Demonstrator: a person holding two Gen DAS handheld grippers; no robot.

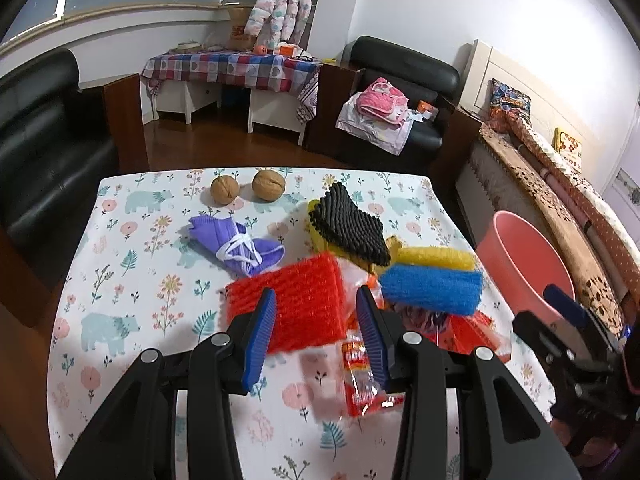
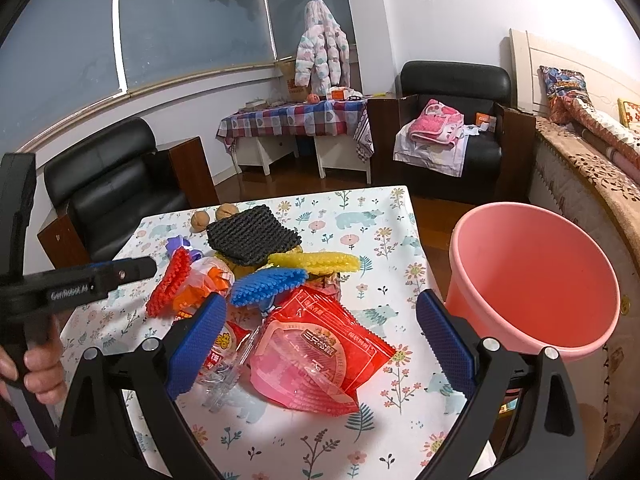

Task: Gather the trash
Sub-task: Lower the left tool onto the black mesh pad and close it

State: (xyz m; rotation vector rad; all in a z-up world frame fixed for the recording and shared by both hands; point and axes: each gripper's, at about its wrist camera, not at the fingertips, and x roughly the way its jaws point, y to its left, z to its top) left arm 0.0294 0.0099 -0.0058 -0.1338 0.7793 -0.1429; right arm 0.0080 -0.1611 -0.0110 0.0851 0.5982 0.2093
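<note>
A pile of trash lies on the floral table (image 1: 120, 280): a red foam net (image 1: 296, 304), a blue foam net (image 1: 432, 288), a yellow one (image 1: 436, 258), a black one (image 1: 352, 224), and a clear red-printed wrapper (image 1: 360, 384). My left gripper (image 1: 316, 332) is open, its jaws on either side of the red net's near edge. My right gripper (image 2: 320, 344) is open wide above a red snack packet with a pink tray (image 2: 316, 352). The pink bucket (image 2: 532, 276) stands just off the table's right edge.
Two walnuts (image 1: 248, 188) and a purple face mask (image 1: 236, 244) lie at the table's far side. Black armchairs (image 1: 48, 152), a checked side table (image 1: 232, 68) and a bed (image 1: 560, 168) stand around the room.
</note>
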